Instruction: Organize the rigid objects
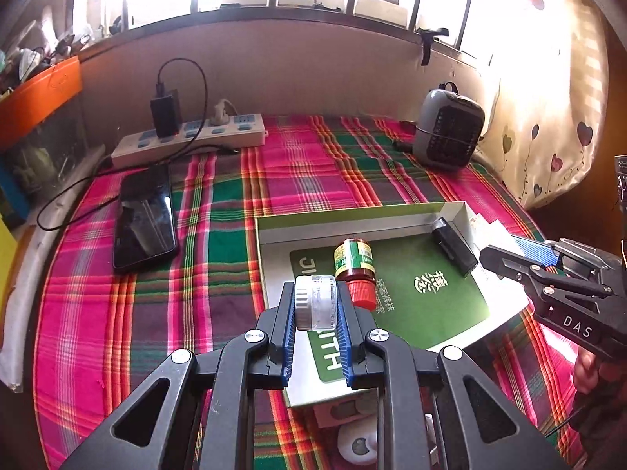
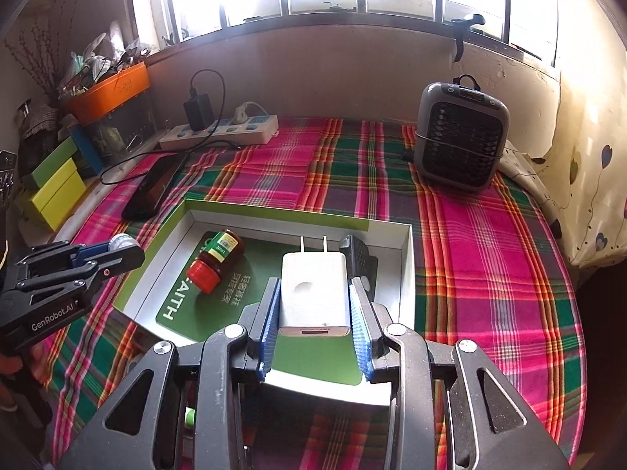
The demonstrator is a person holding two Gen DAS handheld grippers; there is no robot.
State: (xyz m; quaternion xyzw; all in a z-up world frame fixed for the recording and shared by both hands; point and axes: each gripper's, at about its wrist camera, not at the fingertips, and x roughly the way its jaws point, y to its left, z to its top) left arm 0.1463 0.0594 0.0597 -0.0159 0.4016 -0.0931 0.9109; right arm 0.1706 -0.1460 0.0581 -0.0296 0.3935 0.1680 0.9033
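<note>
The left gripper is clenched on a small clear jar with a ribbed silver lid, held above the near left corner of the shallow white-and-green box. The right gripper grasps a white USB charger over the box's near edge. Inside lie a red-capped bottle and a black device at its far right corner.

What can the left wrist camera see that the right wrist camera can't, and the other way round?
Only the left wrist view shows the small clear jar close up, clamped between the left gripper, and the phone's whole dark screen.

Only the right wrist view shows the white charger clamped in the right gripper, and the yellow and green boxes by the wall.

Both show the open box holding the red-capped bottle, the power strip, the grey heater and the plaid cloth.
</note>
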